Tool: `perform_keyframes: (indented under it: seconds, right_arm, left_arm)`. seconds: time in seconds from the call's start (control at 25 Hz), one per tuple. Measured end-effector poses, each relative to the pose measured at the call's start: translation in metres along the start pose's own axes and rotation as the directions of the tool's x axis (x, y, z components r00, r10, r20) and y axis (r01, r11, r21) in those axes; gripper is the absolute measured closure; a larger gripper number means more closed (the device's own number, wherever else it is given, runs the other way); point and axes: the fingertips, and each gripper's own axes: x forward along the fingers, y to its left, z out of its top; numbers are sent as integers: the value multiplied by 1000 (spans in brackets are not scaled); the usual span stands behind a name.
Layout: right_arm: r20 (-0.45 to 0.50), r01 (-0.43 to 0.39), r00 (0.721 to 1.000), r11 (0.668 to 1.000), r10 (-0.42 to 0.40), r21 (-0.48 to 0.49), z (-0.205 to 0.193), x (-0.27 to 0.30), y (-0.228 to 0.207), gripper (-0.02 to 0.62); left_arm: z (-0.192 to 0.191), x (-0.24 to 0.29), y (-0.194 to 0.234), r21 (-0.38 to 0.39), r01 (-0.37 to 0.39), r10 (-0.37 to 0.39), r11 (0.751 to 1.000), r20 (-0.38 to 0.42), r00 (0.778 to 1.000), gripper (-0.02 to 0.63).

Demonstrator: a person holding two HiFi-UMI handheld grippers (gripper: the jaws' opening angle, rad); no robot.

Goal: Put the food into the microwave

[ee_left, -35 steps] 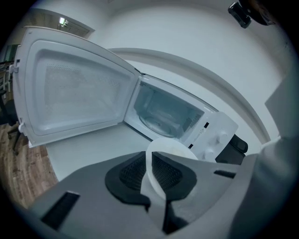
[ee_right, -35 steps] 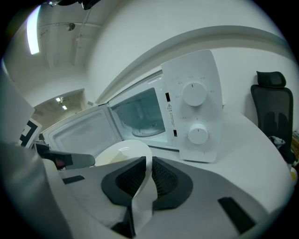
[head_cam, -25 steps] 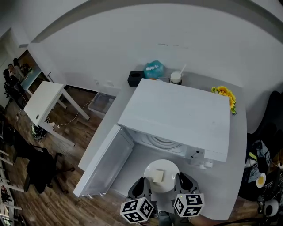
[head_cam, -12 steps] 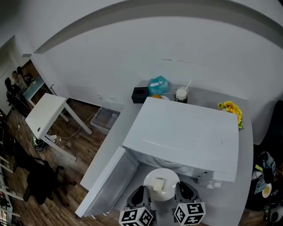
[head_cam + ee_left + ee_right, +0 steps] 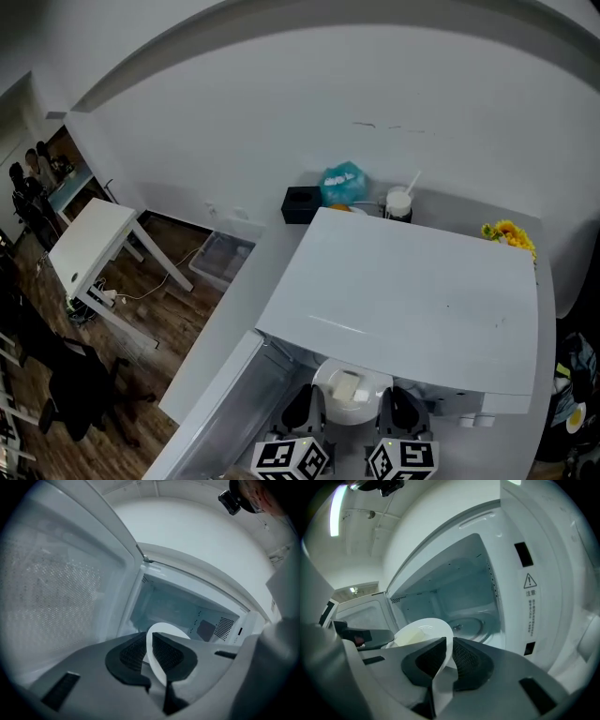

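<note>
Head view, nearest first: how was the plate held? (Inspector)

Left gripper (image 5: 302, 411) and right gripper (image 5: 397, 412) each had its jaws pinched onto an opposite rim of the white plate (image 5: 349, 401), apparently to keep it level. The pale food (image 5: 347, 385) sat at its middle. (Assistant)

And its position? (Inspector)

At the mouth of the microwave (image 5: 412, 300), with the door (image 5: 61, 597) swung wide to the left. Right gripper view showed the turntable (image 5: 471, 623) beyond, bare. I judged insertion not yet complete. (Assistant)

Surface and room? (Inspector)

Grey counter (image 5: 225, 328). At its far edge, against the wall, stood a black box (image 5: 300, 204), a blue bag (image 5: 341, 182), a lidded cup (image 5: 399, 202) and yellow flowers (image 5: 509, 234). A white table (image 5: 94, 239) stood on the wood floor (image 5: 141, 366), well apart to the left. (Assistant)
</note>
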Motion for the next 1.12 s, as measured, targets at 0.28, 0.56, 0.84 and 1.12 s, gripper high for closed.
perform_keyframes:
  seconds: [0.28,0.56,0.84,1.12]
  right_arm:
    - [38,73,996,997,-75,37,6,21,-7,541]
    - [73,121,989,991,-125,66,10,36,-18,541]
    - [68,168,982,982,-174,83,6,46,-28,541]
    - [66,200,976,976,-206,89,7,52,-33,541]
  left_arm:
    - [-5,30,9,3,15,-15,1000,-5,1000,565]
    - [-13,53,11,15,35,-34,999,-26,999,565]
    - [-18,71,12,30,36,-34,999,-51,998,565]
    - [-15,82,10,35,5,-4,999,-30,1000,565]
